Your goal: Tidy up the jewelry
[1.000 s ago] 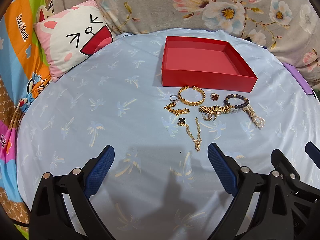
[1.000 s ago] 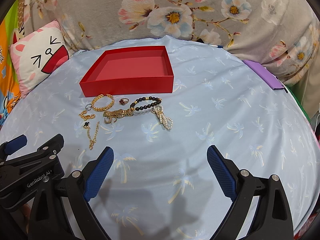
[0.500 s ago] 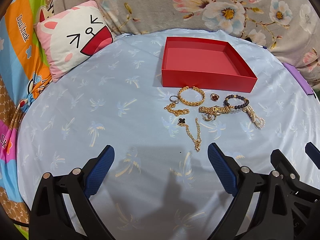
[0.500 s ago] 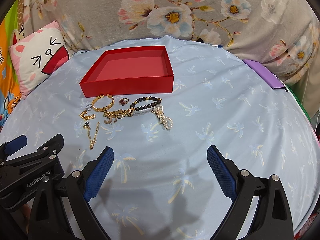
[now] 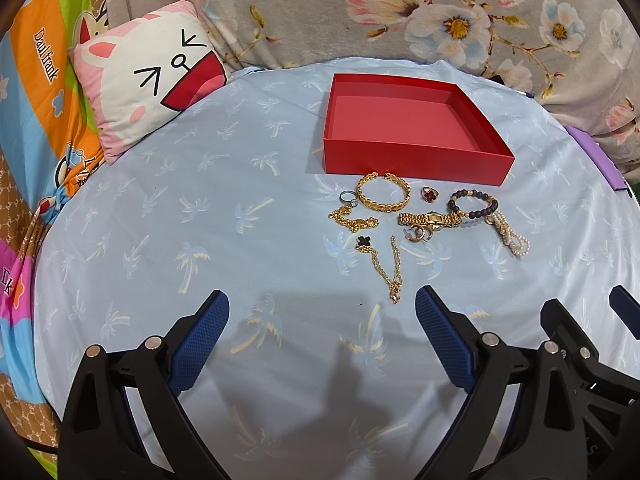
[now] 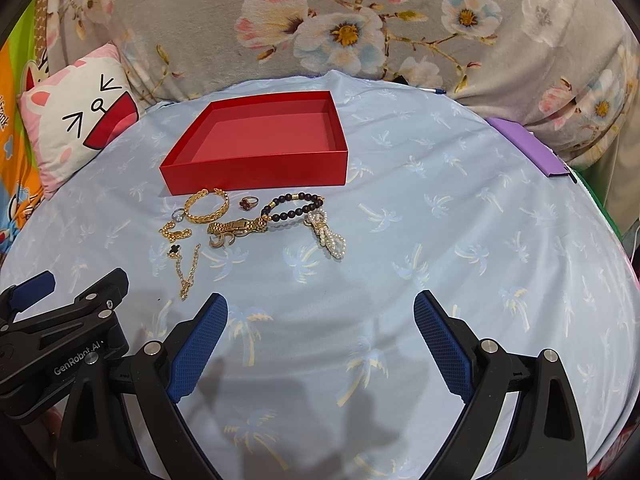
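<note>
Left tongs (image 5: pixel 320 312): released, jaws wide apart, nothing between them, hovering over the sheet (image 5: pixel 200 208) near the jewelry.
Right tongs (image 6: pixel 320 312): released too, jaws wide, holding nothing, just right of the left tongs.
Box (image 5: pixel 408 160): red, open, nothing inside, at the far side of the sheet.
Jewelry: all on the sheet, just near of the box.
Bangle (image 5: pixel 383 196): gold, closest to the box wall.
Rings: silver ring (image 5: pixel 347 197) left of the bangle, red ring (image 5: pixel 429 195) to its right.
Watch (image 5: pixel 430 219): gold, touching the bead bracelet (image 5: pixel 474 205).
Pearls (image 5: pixel 510 234): rightmost.
Necklace (image 5: pixel 386 264): nearest the tongs.
Pillow (image 5: pixel 148 84): far left.
</note>
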